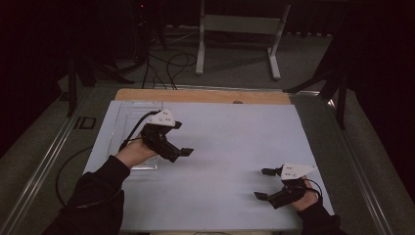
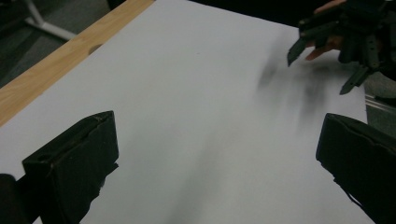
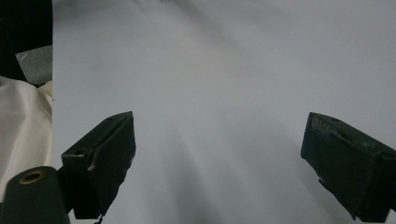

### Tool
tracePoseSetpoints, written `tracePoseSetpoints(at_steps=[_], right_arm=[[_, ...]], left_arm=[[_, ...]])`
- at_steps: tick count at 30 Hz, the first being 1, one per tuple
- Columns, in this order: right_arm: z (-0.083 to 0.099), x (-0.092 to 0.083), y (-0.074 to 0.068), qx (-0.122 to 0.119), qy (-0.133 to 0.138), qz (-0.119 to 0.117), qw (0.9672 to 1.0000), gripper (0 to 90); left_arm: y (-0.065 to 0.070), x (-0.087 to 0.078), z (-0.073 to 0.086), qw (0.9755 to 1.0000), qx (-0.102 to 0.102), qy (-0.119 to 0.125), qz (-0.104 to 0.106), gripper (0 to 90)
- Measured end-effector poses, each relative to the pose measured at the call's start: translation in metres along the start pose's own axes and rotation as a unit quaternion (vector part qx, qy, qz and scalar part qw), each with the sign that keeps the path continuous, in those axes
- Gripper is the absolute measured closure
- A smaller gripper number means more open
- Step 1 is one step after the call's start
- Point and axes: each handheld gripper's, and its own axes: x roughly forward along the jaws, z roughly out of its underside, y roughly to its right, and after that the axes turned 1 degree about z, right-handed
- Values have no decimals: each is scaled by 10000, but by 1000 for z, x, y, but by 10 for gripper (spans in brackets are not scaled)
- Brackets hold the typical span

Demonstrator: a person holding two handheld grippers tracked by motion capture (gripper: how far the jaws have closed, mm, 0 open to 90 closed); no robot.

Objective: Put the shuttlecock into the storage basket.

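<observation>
High view. Subject of the work, judged by proximity: a flat, clear, rectangular plastic sheet (image 1: 128,111) lying on the far-left corner of the pale grey-white surface (image 1: 235,142), just short of the light wooden edge strip (image 1: 195,96). The left gripper (image 1: 182,138) hangs over the sheet's right-hand margin, jaws apart, nothing between them. The hand behind it covers the sheet's near edge. The right gripper (image 1: 261,183) sits low at the near-right of the surface, well apart from the sheet, jaws likewise apart and empty.

Left gripper view. The left gripper (image 2: 217,140) has both black jaws wide, w/ bare surface (image 2: 196,93) between them and the wooden strip (image 2: 46,70) at upper left. The right gripper (image 2: 320,72) appears farther off at upper right, jaws spread. The sheet is behind or below this camera's field.

Right gripper view. The right gripper (image 3: 219,140) has its jaws wide over bare surface (image 3: 224,70). A cream-white fabric fold (image 3: 23,121) lies off the surface's edge at left; what it belongs to can't be told.

Handling assessment (est., not observed):
- Weight: v. light; thin film.
- Stiffness: low; expect sag and flop when lifted by one edge.
- Grip: smooth, prob. slippery; likely to cling flat to the surface, so a top-down pinch has little to bite on.
- Fragility: creases easily; avoid hard clamping mid-panel.
- Rec. hold: at a corner or free edge. The right-hand margin is nearest the left gripper. Lift or slide the edge first, then close across it; support the opposite edge w/ the right gripper if carrying.
</observation>
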Motion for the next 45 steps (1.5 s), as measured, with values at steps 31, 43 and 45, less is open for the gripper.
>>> tracePoseSetpoints(at_steps=[31, 43, 45], right_arm=[[0, 2, -3, -29, -19, -26, 10000, 102], [-1, 4, -6, -63, -35, -29, 10000, 102], [-2, 4, -6, -67, -30, -24, 10000, 102]], left_arm=[[35, 43, 46, 9983, 176, -171, 530, 0], [40, 34, 84, 9971, 61, -507, 561, 0], [41, 31, 90, 9968, 55, -577, 551, 0]])
